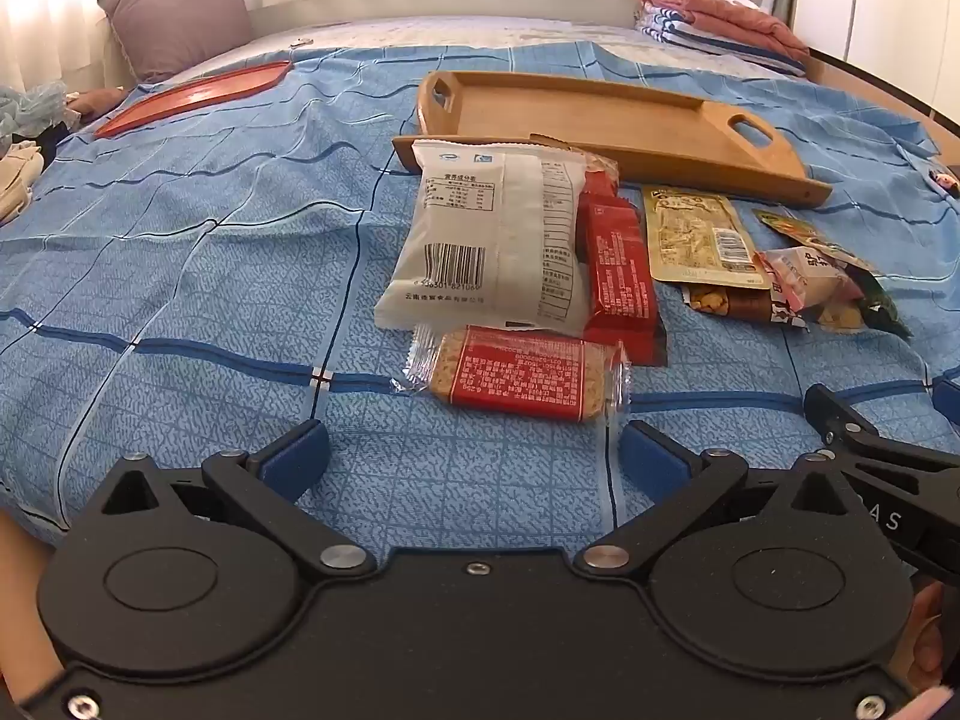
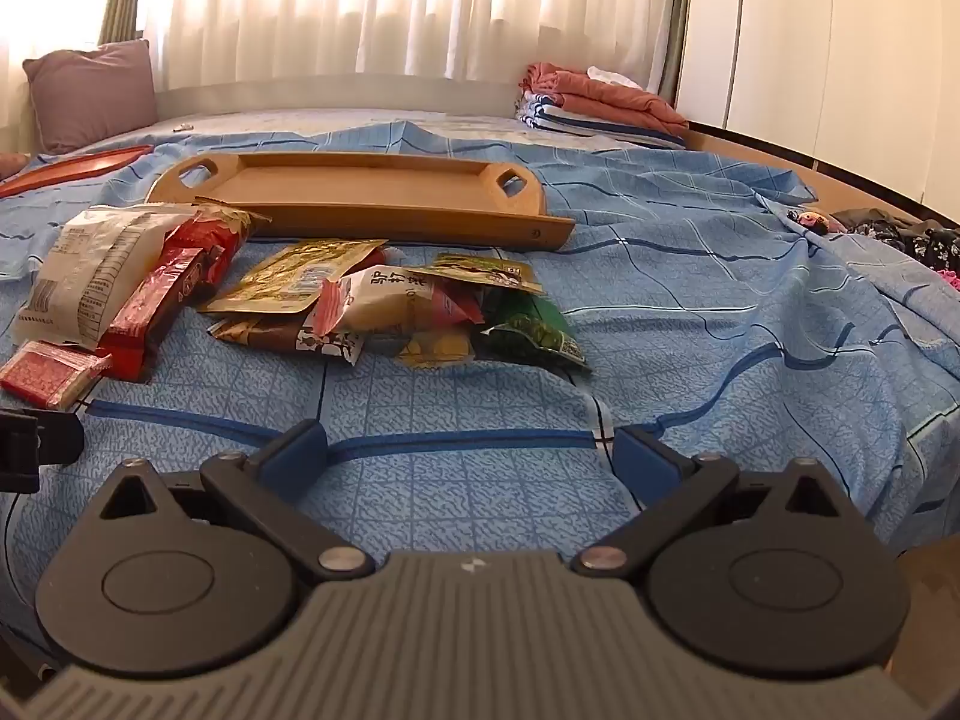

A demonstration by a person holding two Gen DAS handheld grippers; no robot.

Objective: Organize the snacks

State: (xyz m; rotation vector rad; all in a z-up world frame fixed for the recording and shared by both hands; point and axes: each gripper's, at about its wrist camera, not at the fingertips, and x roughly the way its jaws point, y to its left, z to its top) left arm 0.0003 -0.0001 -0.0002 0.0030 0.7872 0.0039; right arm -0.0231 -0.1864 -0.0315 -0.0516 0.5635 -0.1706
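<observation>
We hold left gripper (image 1: 474,456) and right gripper (image 2: 468,450) spread wide, empty. Crinkly snack packets (image 2: 336,300) heaped just before long empty bamboo tray (image 2: 360,186), likely awaiting sorting there.

We see the snacks heaped on the blue bedcover before an empty wooden tray (image 1: 600,114); a white packet (image 1: 492,246) overlaps red bars (image 1: 618,276); a clear-wrapped red biscuit pack (image 1: 522,372) lies nearest; yellow (image 1: 696,240) and green packets (image 2: 528,324) lie alongside.
</observation>
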